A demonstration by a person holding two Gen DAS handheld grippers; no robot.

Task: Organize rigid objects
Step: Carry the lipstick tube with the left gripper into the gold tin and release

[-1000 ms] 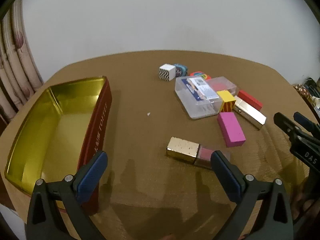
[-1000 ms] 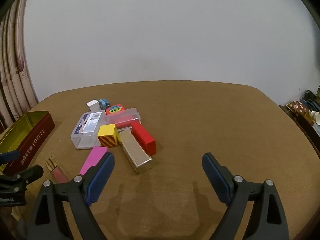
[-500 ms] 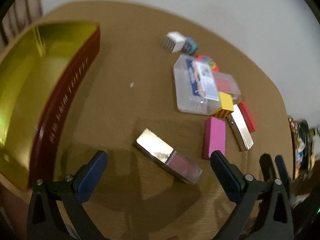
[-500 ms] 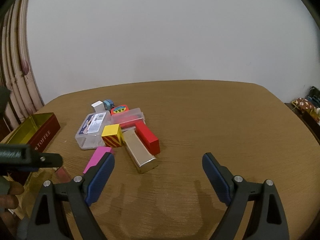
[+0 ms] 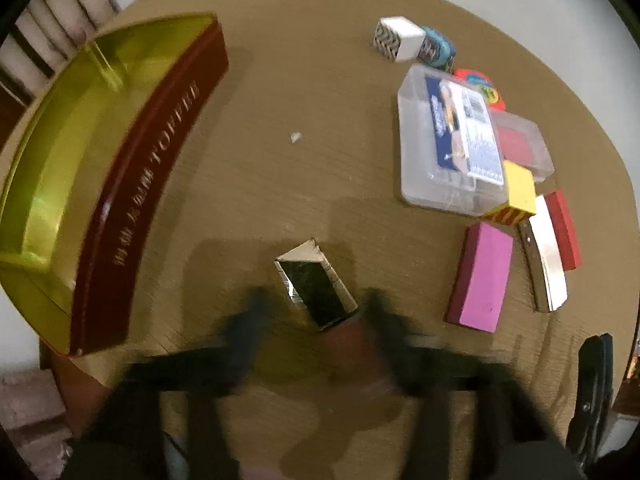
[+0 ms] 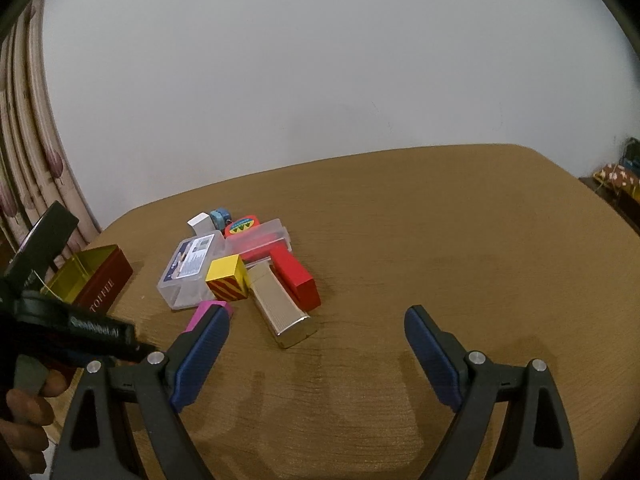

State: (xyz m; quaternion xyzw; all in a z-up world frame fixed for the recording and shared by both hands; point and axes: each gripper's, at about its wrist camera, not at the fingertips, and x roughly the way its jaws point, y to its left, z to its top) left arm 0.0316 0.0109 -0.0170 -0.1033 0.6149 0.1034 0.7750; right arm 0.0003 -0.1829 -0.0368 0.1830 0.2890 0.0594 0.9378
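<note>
In the left wrist view a gold-capped pink bottle (image 5: 316,292) lies on the brown table between the blurred fingers of my left gripper (image 5: 316,312), which straddles it with jaws apart. The open red toffee tin (image 5: 132,216) with gold inside stands to its left. My right gripper (image 6: 316,344) is open and empty above bare table. Ahead and left of it lies a cluster: clear plastic box (image 6: 192,268), yellow striped block (image 6: 228,280), gold bar (image 6: 280,308), red block (image 6: 296,280), pink block (image 6: 206,312).
A white patterned cube (image 5: 398,38), a blue cube (image 5: 438,48) and a red-orange disc (image 5: 480,84) sit at the far side of the cluster. A second clear box (image 5: 520,144) holds something red. Curtains hang at the left; the wall is behind the table.
My left gripper has tilted down and moved onto the gold-capped bottle, its fingers narrowing around it and blurred by motion. The right gripper has barely moved.
</note>
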